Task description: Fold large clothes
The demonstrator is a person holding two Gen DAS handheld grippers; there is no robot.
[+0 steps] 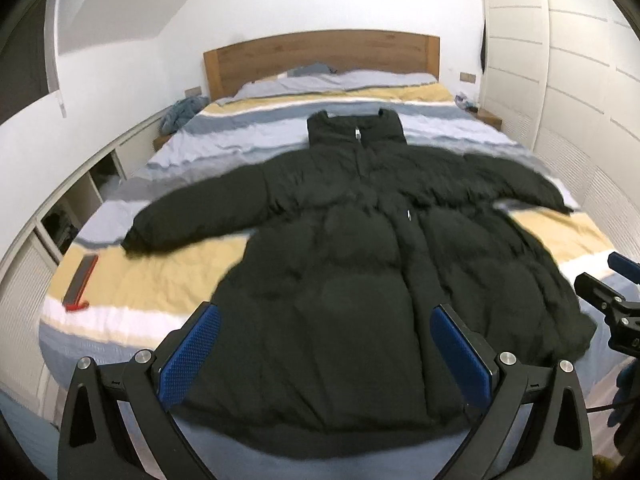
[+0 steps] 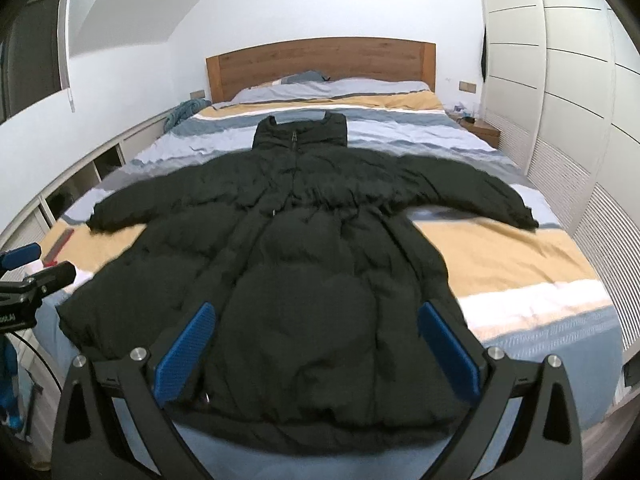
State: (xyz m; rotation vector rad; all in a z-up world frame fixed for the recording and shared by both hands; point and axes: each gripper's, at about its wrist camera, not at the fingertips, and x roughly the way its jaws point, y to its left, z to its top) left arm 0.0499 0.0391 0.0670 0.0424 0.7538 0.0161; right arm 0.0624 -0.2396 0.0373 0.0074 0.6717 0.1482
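A large black puffer coat [image 1: 352, 264] lies spread flat, front up, on the striped bed [image 1: 160, 276], collar toward the headboard and both sleeves stretched out sideways. It also shows in the right wrist view [image 2: 312, 264]. My left gripper [image 1: 326, 344] is open and empty, hovering above the coat's hem. My right gripper [image 2: 316, 340] is open and empty, also above the hem. The right gripper shows at the right edge of the left wrist view [image 1: 608, 280]. The left gripper shows at the left edge of the right wrist view [image 2: 36, 264].
A red and grey flat object [image 1: 80, 280] lies on the bed near the left sleeve. A wooden headboard [image 1: 320, 56] and pillows are at the far end. Low shelving [image 1: 72, 216] runs along the left; white wardrobes [image 1: 580, 100] stand on the right.
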